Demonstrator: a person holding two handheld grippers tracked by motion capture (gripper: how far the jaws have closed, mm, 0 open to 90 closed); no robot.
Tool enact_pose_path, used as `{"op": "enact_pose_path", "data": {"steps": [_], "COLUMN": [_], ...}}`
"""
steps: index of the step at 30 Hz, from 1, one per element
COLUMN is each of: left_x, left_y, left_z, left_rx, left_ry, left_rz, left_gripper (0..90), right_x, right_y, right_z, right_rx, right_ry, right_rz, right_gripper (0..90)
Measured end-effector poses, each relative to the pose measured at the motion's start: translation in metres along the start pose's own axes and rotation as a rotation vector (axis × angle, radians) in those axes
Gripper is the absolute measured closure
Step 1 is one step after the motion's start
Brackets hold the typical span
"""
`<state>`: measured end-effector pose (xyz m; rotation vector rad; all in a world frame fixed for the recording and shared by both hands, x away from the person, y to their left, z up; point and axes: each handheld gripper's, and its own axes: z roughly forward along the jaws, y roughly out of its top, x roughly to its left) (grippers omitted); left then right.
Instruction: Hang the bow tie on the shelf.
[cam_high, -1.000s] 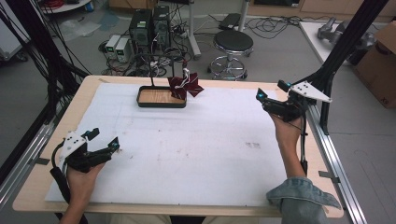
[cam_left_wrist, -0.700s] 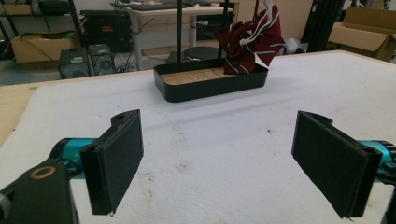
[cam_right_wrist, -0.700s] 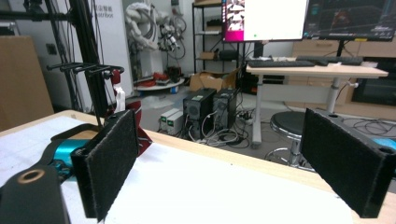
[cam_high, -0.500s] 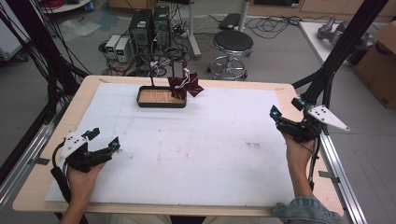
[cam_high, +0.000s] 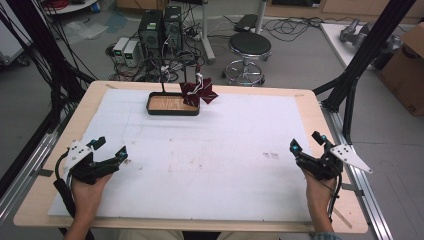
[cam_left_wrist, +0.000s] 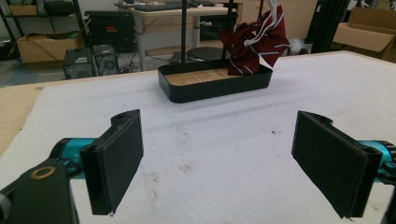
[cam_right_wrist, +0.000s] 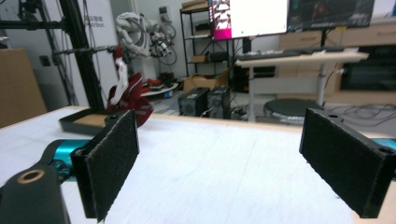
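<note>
Both grippers sat low at the near corners of the table (cam_high: 310, 107), well apart from each other and from the work at the far edge. This looked like a rest stance: hands parked clear of the white mat (cam_high: 215, 165), nothing in hand.

Left gripper (cam_high: 111, 153): jaws spread wide, nothing between them. In the left gripper view its pads (cam_left_wrist: 116, 158) framed bare mat, pointing toward the black tray (cam_left_wrist: 212, 88). The forearm came in from the bottom edge, wrist about level, gripper just above or on the mat; I could not tell contact.

Right gripper (cam_high: 306, 141): also released, jaws wide, empty. It sat at the right edge of the mat, angled inward toward the far left. The grey plate on top stuck out over the table edge.

The dark red striped cloth (cam_high: 198, 92) hung bunched from a thin black stand (cam_high: 165, 75) that rose from the tray, its lower folds drooping over the tray's right end. Hanging there kept it off the mat and easy to grasp from the front. The wooden tray floor showed bare.

Judgement: the cloth hung in place, untouched by either gripper.
</note>
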<state>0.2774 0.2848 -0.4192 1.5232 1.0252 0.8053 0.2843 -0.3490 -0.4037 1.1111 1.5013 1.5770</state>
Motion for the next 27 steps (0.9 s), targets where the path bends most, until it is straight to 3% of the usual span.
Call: {"op": "enact_pose_path", "data": {"steps": [10,27], "left_x": [0.000,0.001], "left_y": [0.000,-0.001], "left_z": [0.001,0.001], "left_rx": [0.002,0.006], "left_ry": [0.006,0.007], "left_rz": [0.004,0.005], "left_gripper": [17.0,17.0], "right_x": [0.012,0.013], "right_y": [-0.035,-0.037], "right_z": [-0.008,-0.008], "right_rx": [0.063,0.076], "right_ry": [0.016,0.015], "right_rz": [0.032,0.022], "right_gripper": [11.0,11.0]}}
